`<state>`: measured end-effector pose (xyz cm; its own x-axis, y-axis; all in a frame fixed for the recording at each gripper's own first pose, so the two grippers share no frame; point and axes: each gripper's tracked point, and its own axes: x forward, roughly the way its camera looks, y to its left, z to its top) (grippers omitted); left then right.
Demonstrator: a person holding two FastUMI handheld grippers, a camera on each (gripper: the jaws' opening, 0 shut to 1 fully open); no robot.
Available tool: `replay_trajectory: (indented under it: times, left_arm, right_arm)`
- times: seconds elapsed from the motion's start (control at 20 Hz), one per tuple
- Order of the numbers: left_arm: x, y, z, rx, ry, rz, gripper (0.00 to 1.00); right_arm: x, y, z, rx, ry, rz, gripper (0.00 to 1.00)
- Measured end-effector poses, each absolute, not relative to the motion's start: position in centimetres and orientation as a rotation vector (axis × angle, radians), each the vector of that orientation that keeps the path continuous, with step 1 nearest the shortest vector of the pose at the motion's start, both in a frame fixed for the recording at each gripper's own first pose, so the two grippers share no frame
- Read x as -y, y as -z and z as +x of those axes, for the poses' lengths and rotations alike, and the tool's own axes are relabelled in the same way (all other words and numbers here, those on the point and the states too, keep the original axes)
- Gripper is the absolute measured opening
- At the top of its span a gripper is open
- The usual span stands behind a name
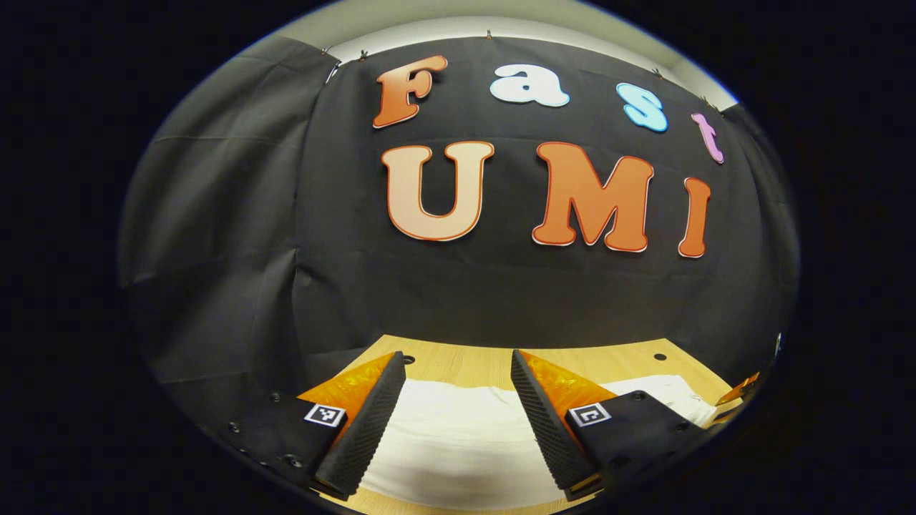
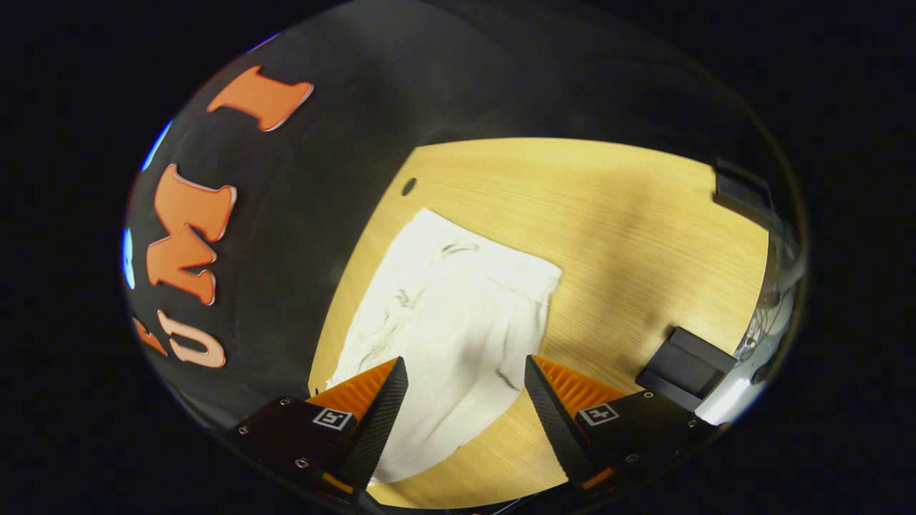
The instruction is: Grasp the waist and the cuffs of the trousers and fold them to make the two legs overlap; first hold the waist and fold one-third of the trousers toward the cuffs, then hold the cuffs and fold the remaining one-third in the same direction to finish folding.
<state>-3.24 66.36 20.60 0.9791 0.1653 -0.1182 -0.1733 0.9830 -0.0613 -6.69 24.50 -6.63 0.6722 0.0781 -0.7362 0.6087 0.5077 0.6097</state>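
white trousers (image 2: 451, 322) lie flat on the wooden table (image 2: 630, 236), far edge near the booth wall, bare wood to the right. left gripper (image 1: 458, 415) and right gripper (image 2: 465, 411) both spread wide above the cloth (creased, nothing clamped).

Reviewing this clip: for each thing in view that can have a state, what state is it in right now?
White fabric trousers: lying flat on the table, lightly wrinkled, not gripped.
Left tongs: open, above the white cloth, holding nothing.
Right tongs: open, above the trousers, holding nothing.
Light wooden table: bare beyond the trousers, apart from a black block near its edge.
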Motion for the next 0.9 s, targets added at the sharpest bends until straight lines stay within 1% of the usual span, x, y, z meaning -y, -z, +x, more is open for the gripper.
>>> replay_trajectory:
  times: [0.25, 0.5, 0.55, 0.65, 0.7, 0.75, 0.8, 0.9]
  left_arm:
    - [-67.1, -19.5, -3.4, -0.147, -0.209, -0.072, 0.98]
    - [-68.7, -18.7, -3.1, -0.176, -0.215, -0.054, 0.99]
    - [-69.2, -18.5, -3.0, -0.178, -0.218, -0.058, 0.98]
    - [-70.0, -18.3, -2.5, -0.183, -0.222, -0.082, 0.98]
    - [-70.4, -18.3, -2.3, -0.186, -0.223, -0.095, 0.99]
    - [-70.9, -18.0, -2.1, -0.191, -0.223, -0.101, 0.99]
    - [-71.7, -17.7, -1.9, -0.201, -0.234, -0.093, 0.98]
    - [-73.3, -16.8, -1.7, -0.226, -0.256, -0.09, 0.99]
  right_arm:
    - [-24.5, 9.4, -6.1, -0.871, 0.402, 1.03, 0.99]
    - [-25.3, 9.5, -3.9, -0.852, 0.393, 1.062, 0.99]
    - [-25.6, 9.5, -3.4, -0.848, 0.387, 1.074, 1.0]
    - [-25.9, 9.9, -2.9, -0.851, 0.394, 1.093, 0.96]
    - [-25.9, 10.2, -2.7, -0.85, 0.404, 1.099, 0.92]
    - [-26.1, 10.4, -2.5, -0.859, 0.399, 1.108, 0.79]
    - [-26.2, 10.7, -2.4, -0.867, 0.393, 1.108, 0.73]
    - [-26.2, 11.6, -2.5, -0.89, 0.4, 1.087, 0.46]
